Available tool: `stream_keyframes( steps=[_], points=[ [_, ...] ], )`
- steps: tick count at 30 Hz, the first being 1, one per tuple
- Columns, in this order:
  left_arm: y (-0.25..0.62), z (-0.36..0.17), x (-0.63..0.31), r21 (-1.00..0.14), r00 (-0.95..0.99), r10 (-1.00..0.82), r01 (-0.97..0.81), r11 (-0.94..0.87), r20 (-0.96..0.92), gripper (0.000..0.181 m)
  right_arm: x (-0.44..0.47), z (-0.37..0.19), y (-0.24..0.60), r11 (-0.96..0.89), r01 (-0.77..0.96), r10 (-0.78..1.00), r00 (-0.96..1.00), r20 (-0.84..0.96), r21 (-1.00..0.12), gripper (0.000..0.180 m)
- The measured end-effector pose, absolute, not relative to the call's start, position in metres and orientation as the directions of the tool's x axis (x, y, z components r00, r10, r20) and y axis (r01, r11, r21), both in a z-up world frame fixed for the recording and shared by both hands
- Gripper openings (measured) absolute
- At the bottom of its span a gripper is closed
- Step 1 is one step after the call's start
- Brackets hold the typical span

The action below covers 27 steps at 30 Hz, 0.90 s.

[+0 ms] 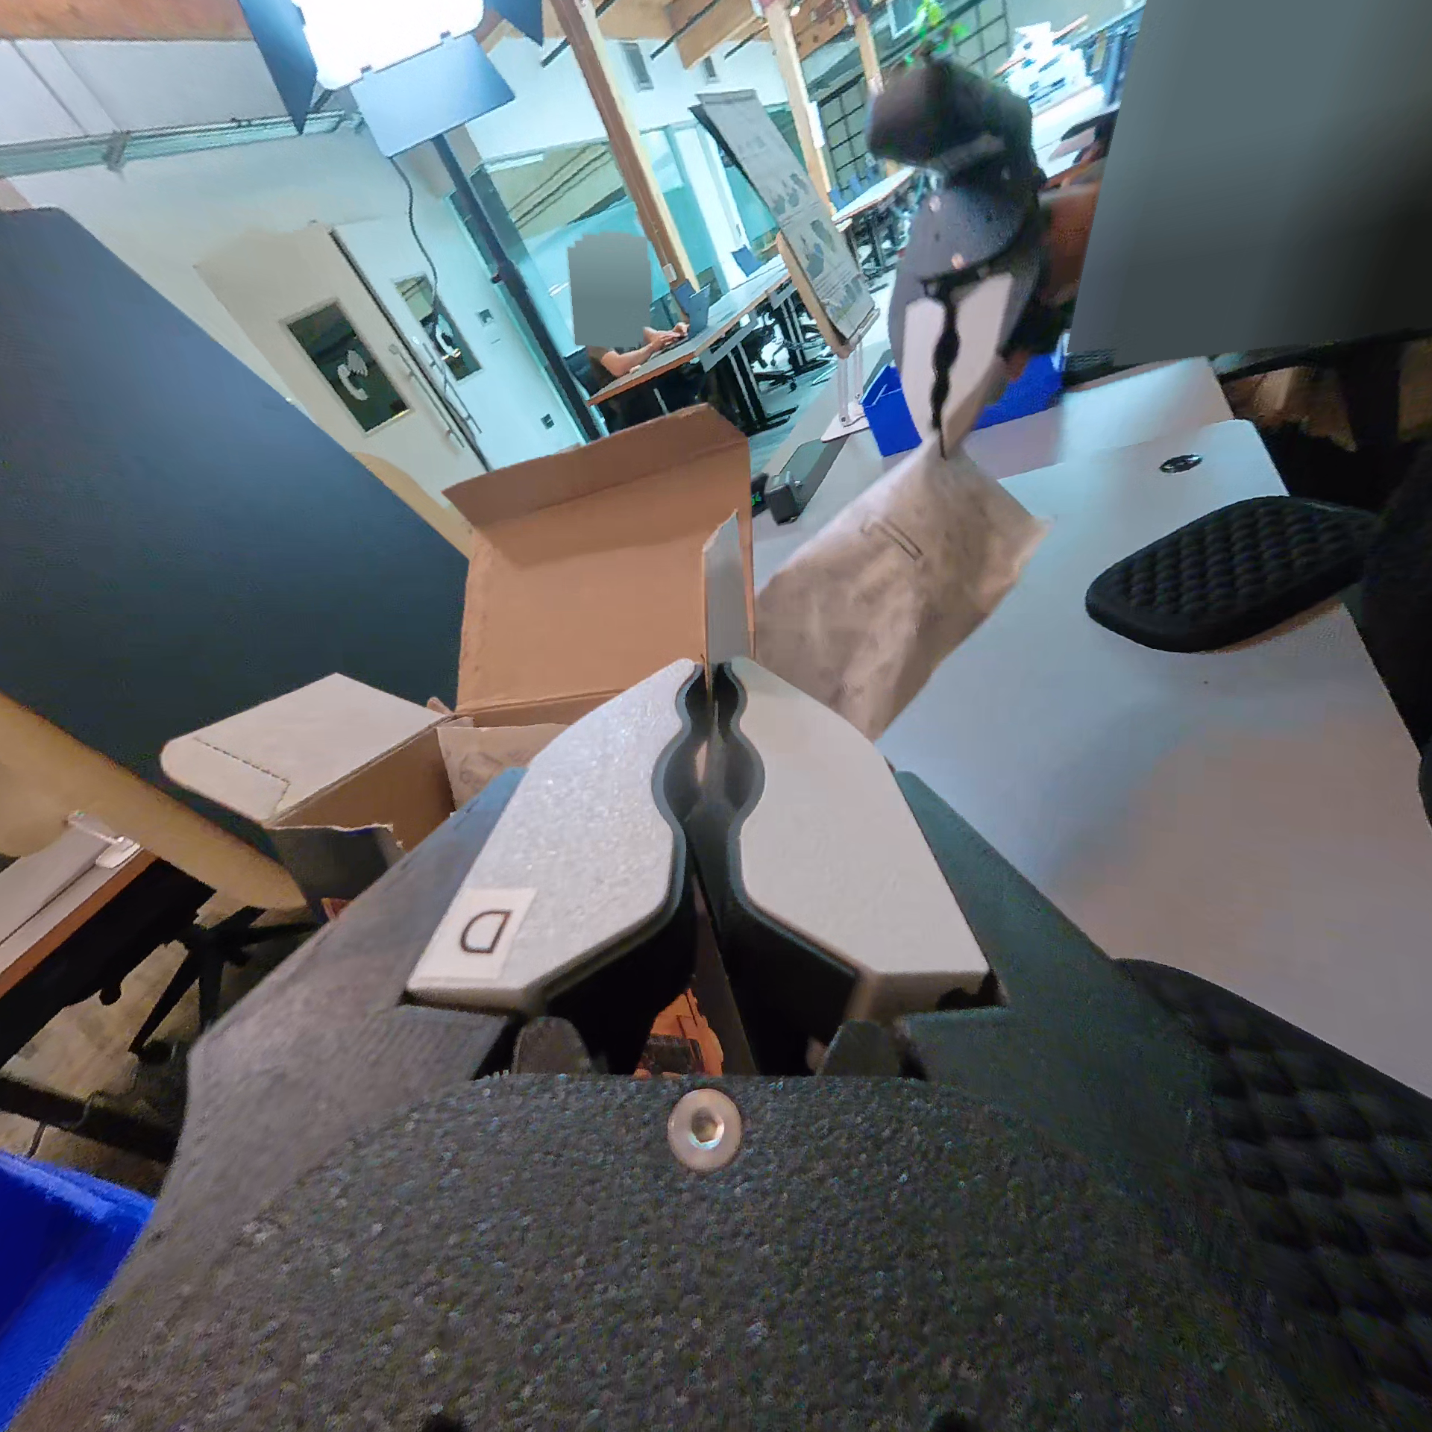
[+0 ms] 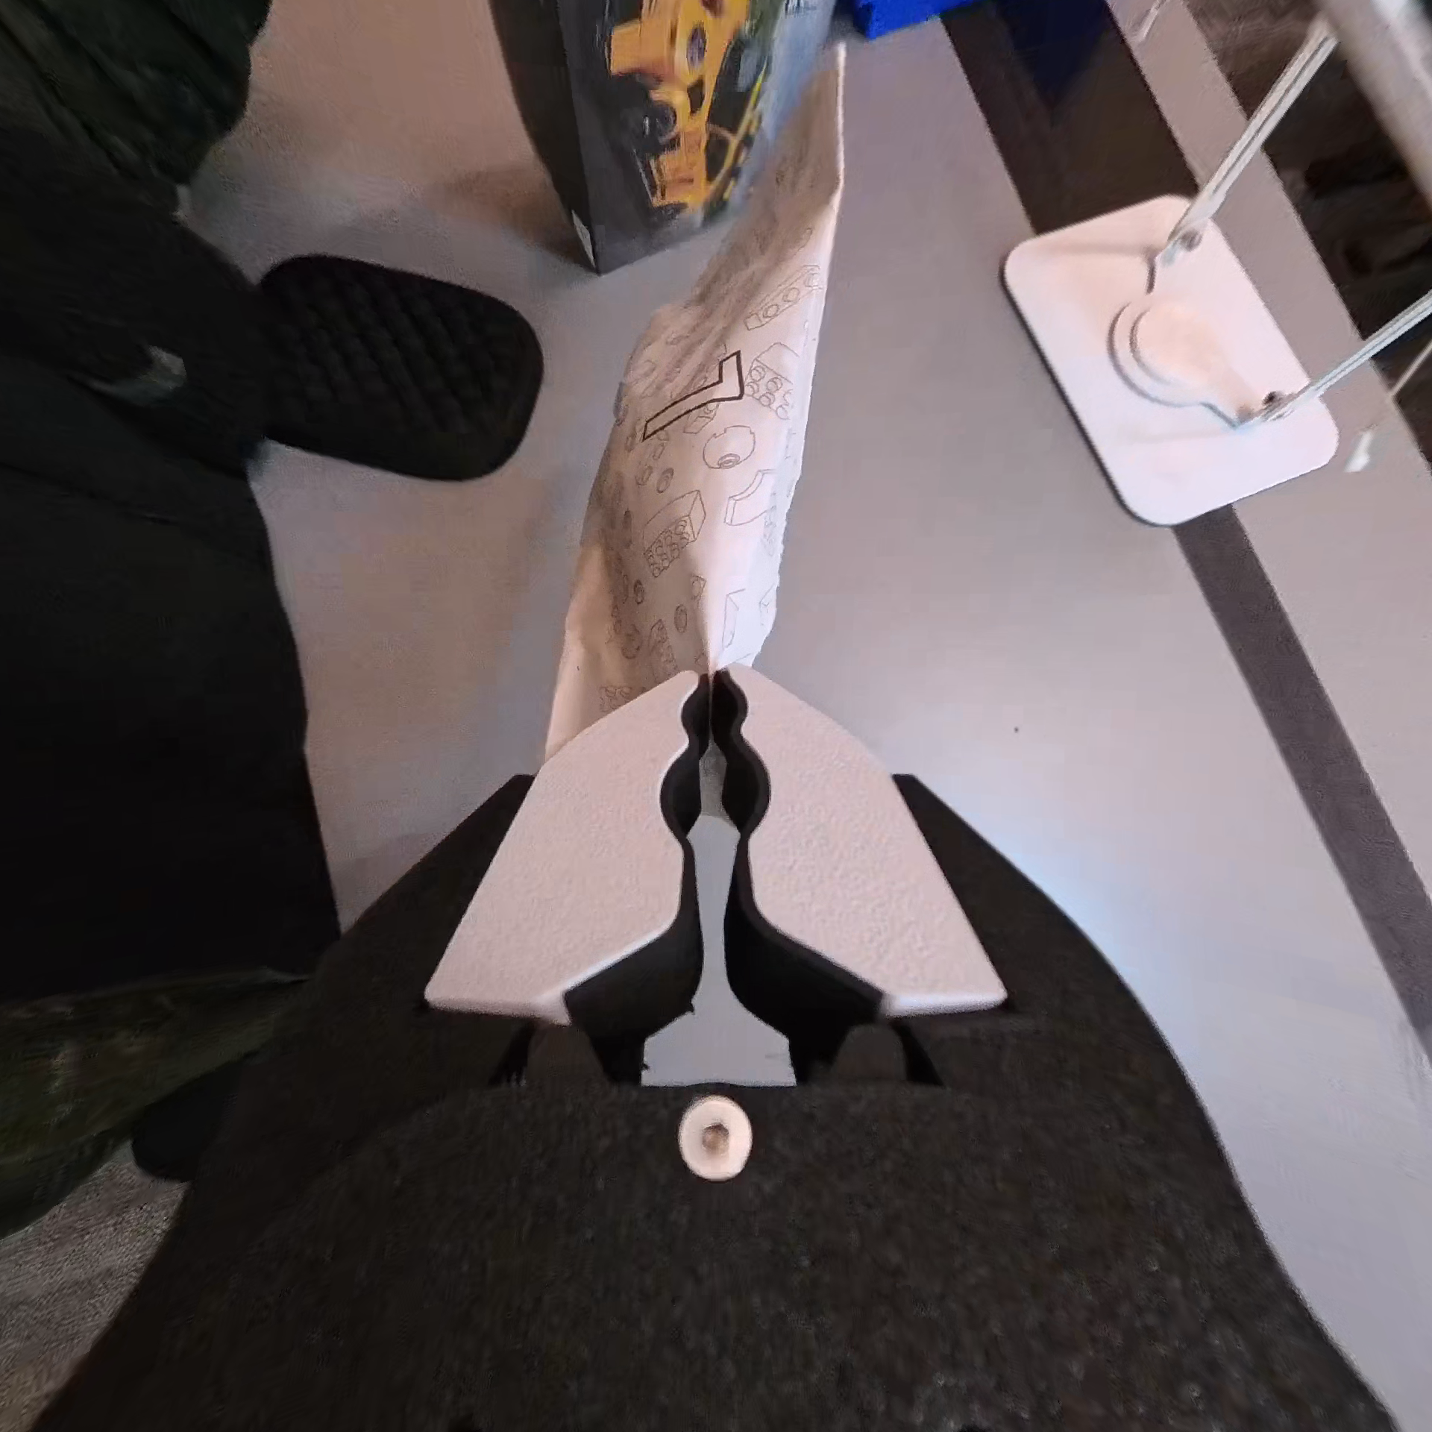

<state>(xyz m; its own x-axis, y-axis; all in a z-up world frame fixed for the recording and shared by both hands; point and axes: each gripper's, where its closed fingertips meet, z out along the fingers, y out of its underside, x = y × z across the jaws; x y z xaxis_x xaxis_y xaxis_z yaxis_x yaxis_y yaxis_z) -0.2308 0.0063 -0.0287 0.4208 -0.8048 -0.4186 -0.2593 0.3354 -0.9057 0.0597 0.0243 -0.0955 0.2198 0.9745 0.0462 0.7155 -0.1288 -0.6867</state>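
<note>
Left gripper clenched on a box flap of the open cardboard box, right gripper pinching a white paper bag (printed with brick outlines), hanging above the grey table, black armrest pad to the left.

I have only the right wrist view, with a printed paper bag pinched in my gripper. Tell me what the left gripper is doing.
Observer: The left gripper is shut on a thin grey flap, seen edge-on.
Operator: Say what lies behind it.
Observer: An open cardboard box, its lid flap raised.
Operator: Report my bag from that side.
Observer: The paper bag hangs slanted from the right gripper, which pinches its top edge.
</note>
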Motion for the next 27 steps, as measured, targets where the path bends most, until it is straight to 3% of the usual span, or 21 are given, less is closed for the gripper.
stream_keyframes(
  steps=[1,8,18,21,27],
  points=[
    [0.004,-0.029,-0.231,-0.904,0.408,-0.809,-0.255,0.344,-0.423,0.002,0.063,-0.08,0.023,-0.126,0.704,0.974,0.223,0.048,-0.699,0.0],
    [-0.012,-0.032,-0.225,-0.882,0.315,-0.827,-0.239,0.406,-0.465,0.002,0.082,0.021,0.007,-0.126,0.619,0.965,0.257,0.048,-0.775,0.0],
    [-0.016,-0.035,-0.207,-0.864,0.273,-0.825,-0.253,0.435,-0.495,0.003,0.053,0.121,0.001,-0.159,0.566,0.977,0.209,-0.046,-0.809,0.0],
    [-0.016,-0.036,-0.202,-0.862,0.28,-0.822,-0.265,0.431,-0.497,0.003,0.028,0.12,0.014,-0.226,0.566,0.967,0.23,-0.111,-0.793,0.0],
    [-0.019,-0.041,-0.186,-0.846,0.29,-0.802,-0.298,0.443,-0.522,0.004,-0.025,0.056,0.044,-0.388,0.614,0.921,0.225,-0.318,-0.688,0.0]
  ],
)
